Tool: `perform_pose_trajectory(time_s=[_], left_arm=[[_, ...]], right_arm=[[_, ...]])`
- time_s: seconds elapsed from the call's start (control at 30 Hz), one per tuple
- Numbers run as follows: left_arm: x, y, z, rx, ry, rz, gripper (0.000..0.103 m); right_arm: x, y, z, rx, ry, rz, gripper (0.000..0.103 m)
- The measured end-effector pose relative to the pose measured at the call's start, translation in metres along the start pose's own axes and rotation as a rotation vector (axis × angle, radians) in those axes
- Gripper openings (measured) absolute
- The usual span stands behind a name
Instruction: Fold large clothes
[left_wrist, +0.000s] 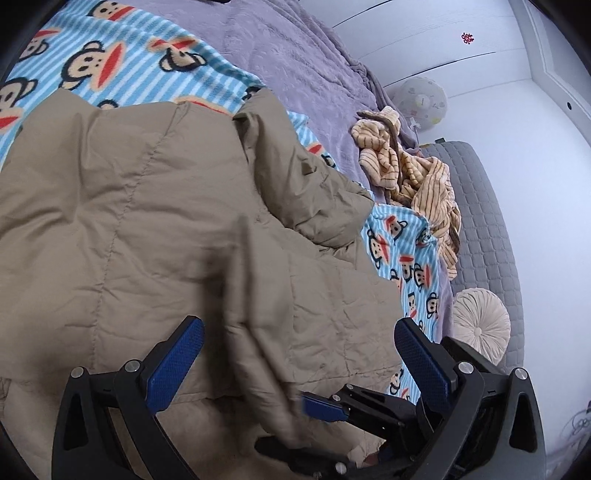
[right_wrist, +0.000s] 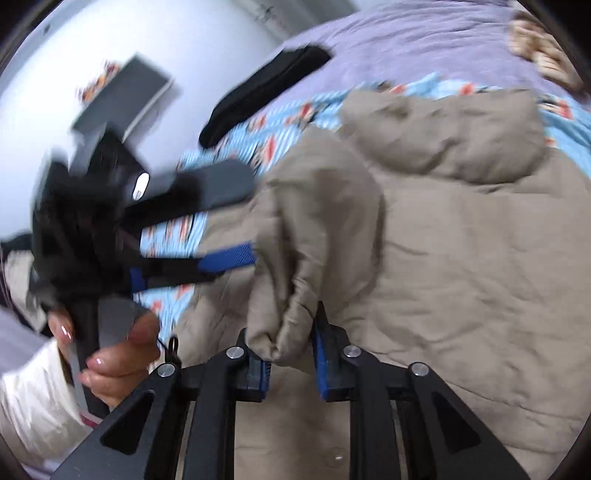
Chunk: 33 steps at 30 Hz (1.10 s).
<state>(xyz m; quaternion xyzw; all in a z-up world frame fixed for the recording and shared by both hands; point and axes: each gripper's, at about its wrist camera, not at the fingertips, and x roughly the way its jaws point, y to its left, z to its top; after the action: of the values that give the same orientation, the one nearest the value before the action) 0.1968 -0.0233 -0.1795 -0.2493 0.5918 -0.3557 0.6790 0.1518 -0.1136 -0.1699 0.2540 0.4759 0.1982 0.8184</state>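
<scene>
A tan quilted puffer jacket (left_wrist: 155, 206) lies spread on a bed over a blue striped monkey-print blanket (left_wrist: 110, 62). My left gripper (left_wrist: 299, 332) is open above the jacket, its blue pads wide apart and holding nothing. My right gripper (right_wrist: 291, 350) is shut on a bunched fold of the tan jacket (right_wrist: 461, 240), lifted off the rest. In the left wrist view the right gripper (left_wrist: 325, 406) shows at the bottom, pinching a raised fold. In the right wrist view the left gripper (right_wrist: 221, 221) shows blurred at left, held by a hand.
A crumpled cream and brown striped garment (left_wrist: 410, 173) lies on the purple bedspread (left_wrist: 295, 62) to the right. A grey quilted bench (left_wrist: 480, 221) and a round beige cushion (left_wrist: 480, 325) stand beyond. A black garment (right_wrist: 258, 88) lies on the bed at the far side.
</scene>
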Motion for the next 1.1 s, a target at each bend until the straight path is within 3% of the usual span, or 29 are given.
perform_pose_trajectory(time_s=[0.03,0.07,0.13,0.2,0.27,0.33,0.37,0.47,0.57,0.67,0.83,0.9,1.03,1.1], left_arm=[[0.000,0.002,0.000,0.004,0.005,0.002,0.103],[0.001,0.003,-0.001,0.012,0.009,0.007,0.103],[0.007,0.005,0.000,0.032,0.017,0.035,0.103],[0.019,0.006,-0.001,0.055,0.032,0.109,0.102],[0.034,0.007,-0.003,0.071,0.067,0.177,0.081],[0.049,0.006,-0.004,0.084,0.117,0.213,0.021],[0.055,0.004,-0.003,0.076,0.138,0.210,0.015],[0.049,-0.020,0.004,0.109,0.078,0.224,0.011],[0.022,-0.047,0.018,0.149,-0.028,0.172,0.011],[0.006,-0.058,0.030,0.193,-0.077,0.210,0.011],[0.027,-0.025,0.019,0.194,0.022,0.346,0.011],[0.047,-0.006,0.007,0.196,0.063,0.391,0.011],[0.055,0.002,-0.003,0.214,0.021,0.410,0.013],[0.049,-0.007,-0.003,0.243,0.014,0.461,0.016]], right_arm=[[0.007,0.006,-0.005,-0.021,0.037,-0.006,0.048],[0.008,0.010,-0.010,-0.028,0.045,-0.007,0.053],[0.000,0.007,-0.025,-0.017,0.047,-0.010,0.055],[-0.015,-0.007,-0.040,0.017,0.055,-0.049,0.055],[-0.036,-0.028,-0.057,0.053,0.059,-0.123,0.055],[-0.058,-0.049,-0.072,0.081,0.060,-0.207,0.055],[-0.070,-0.060,-0.078,0.092,0.060,-0.249,0.055],[-0.095,-0.083,-0.093,0.116,0.055,-0.346,0.055],[-0.116,-0.100,-0.100,0.136,0.027,-0.423,0.055],[-0.124,-0.120,-0.097,0.143,-0.018,-0.482,0.050],[-0.130,-0.149,-0.069,0.132,-0.093,-0.651,0.047],[-0.133,-0.168,-0.067,0.158,-0.099,-0.648,0.042],[-0.119,-0.192,-0.075,0.171,-0.062,-0.613,0.040],[-0.119,-0.194,-0.076,0.182,-0.067,-0.611,0.040]])
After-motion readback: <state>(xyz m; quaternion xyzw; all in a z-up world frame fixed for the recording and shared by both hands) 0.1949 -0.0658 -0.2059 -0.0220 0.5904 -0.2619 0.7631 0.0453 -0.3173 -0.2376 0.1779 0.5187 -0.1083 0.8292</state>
